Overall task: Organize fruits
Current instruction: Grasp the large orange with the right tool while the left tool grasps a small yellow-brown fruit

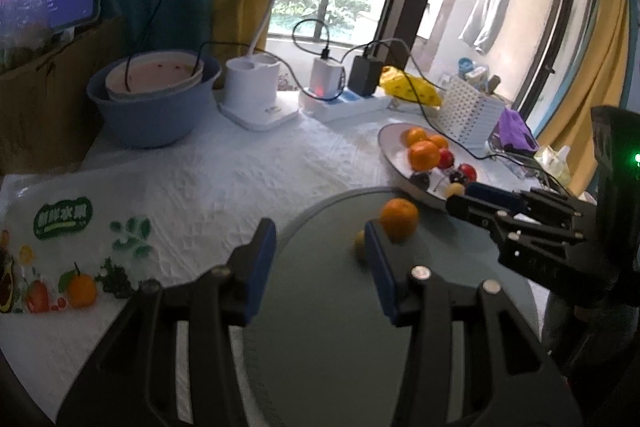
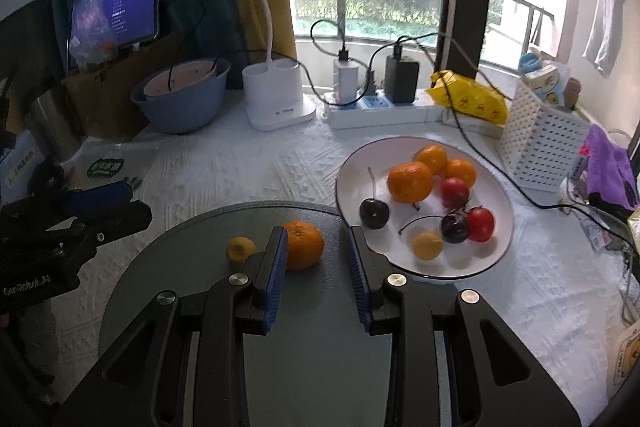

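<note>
Fruits (image 2: 454, 193) are split between two plates on the white-clothed table (image 2: 280, 167). Nearest, a dimpled, slightly flattened orange (image 2: 304, 245) lies on the round grey plate (image 2: 180, 267), just past the tips of the right gripper (image 2: 317, 231) and half hidden behind its left finger. A small yellow fruit (image 2: 240, 249) sits on the same plate, just outside that finger. The right fingers stand narrowly apart with nothing between them. The left gripper (image 1: 320, 239) has its fingers spread wider, also empty, with the orange just beyond its right fingertip. Farther off, beyond the right gripper's right finger, a white plate (image 2: 508, 227) with a dark rim holds the rest: three oranges (image 2: 432, 159) bunched at the back, two red fruits, two dark cherries (image 2: 454, 227) with long curved stems, and one small yellow fruit in front.
</note>
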A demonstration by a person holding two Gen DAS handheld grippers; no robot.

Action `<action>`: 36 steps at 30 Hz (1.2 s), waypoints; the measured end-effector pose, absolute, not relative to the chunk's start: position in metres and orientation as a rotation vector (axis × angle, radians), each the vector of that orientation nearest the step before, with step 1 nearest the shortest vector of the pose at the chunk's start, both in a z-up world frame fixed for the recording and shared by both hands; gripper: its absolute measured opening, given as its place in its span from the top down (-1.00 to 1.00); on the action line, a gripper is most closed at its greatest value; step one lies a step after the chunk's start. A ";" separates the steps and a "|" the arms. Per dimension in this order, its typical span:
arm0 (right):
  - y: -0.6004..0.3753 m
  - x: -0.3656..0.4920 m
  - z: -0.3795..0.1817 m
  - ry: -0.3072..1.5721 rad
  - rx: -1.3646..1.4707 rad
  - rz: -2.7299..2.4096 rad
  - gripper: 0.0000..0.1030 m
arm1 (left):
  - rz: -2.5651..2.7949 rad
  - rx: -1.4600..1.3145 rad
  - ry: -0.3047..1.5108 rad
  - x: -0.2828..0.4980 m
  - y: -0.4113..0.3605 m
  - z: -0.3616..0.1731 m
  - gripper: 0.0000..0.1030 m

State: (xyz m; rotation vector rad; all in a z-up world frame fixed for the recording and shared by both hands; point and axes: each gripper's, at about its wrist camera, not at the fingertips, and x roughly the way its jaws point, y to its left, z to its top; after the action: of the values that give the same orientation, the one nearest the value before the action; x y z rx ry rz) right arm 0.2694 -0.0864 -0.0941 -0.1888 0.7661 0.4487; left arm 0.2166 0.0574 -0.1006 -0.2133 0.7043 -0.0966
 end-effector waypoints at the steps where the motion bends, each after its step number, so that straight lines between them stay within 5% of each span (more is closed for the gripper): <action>1: -0.084 0.270 -0.097 0.773 -0.189 0.453 0.38 | -0.092 -0.216 0.708 0.218 0.059 -0.102 0.07; 9: -0.067 0.282 -0.121 0.838 -0.201 0.487 0.19 | -0.068 -0.244 0.745 0.227 0.072 -0.120 0.06; 36: -0.094 0.293 -0.128 0.850 -0.167 0.480 0.19 | -0.123 -0.193 0.808 0.251 0.031 -0.132 0.05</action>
State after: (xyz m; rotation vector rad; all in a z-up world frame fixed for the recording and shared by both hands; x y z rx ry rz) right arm 0.2930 -0.0939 -0.1278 -0.1675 0.8497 0.4802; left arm 0.2506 0.0306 -0.1317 -0.1928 0.8082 -0.1234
